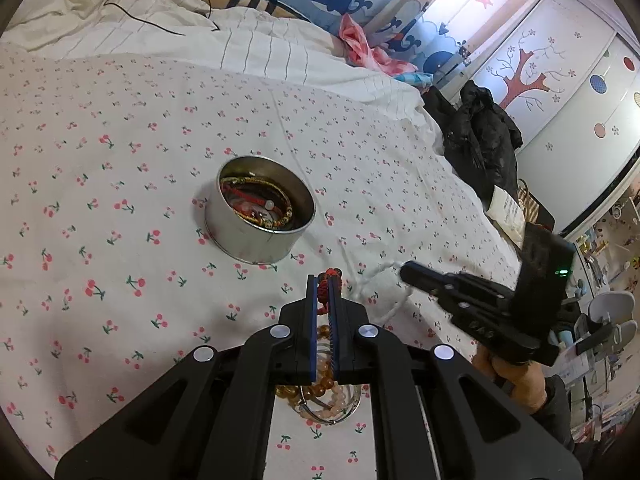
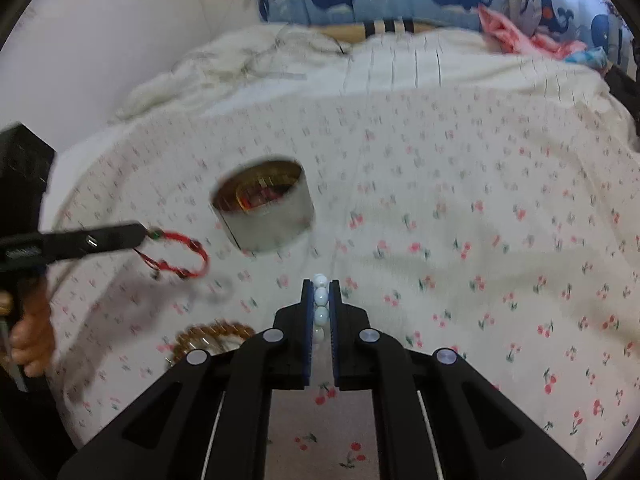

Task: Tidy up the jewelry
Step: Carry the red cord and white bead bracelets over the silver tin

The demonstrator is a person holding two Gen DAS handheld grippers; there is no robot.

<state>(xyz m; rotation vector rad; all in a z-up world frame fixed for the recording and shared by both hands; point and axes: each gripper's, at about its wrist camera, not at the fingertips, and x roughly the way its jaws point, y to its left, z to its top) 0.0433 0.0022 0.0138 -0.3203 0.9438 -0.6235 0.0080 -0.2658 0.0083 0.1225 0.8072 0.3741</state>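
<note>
A round metal tin (image 1: 224, 220) holding several bracelets sits on the cherry-print bedsheet; it also shows in the right wrist view (image 2: 276, 220). My left gripper (image 1: 325, 280) is shut on a red braided bracelet (image 1: 330, 276), which hangs as a loop in the right wrist view (image 2: 180, 256). My right gripper (image 2: 321, 286) is shut on a white bead bracelet (image 2: 320, 300) and shows in the left wrist view (image 1: 412, 272) to the right of the tin. A pile of amber and pink bead bracelets (image 1: 320, 396) lies under my left gripper.
The bedsheet (image 1: 120, 140) spreads around the tin. A rumpled white duvet (image 1: 100, 8) with a black cable lies at the back. Dark clothing (image 1: 480, 136) hangs at the bed's right edge. Amber beads (image 2: 216, 332) lie at lower left in the right wrist view.
</note>
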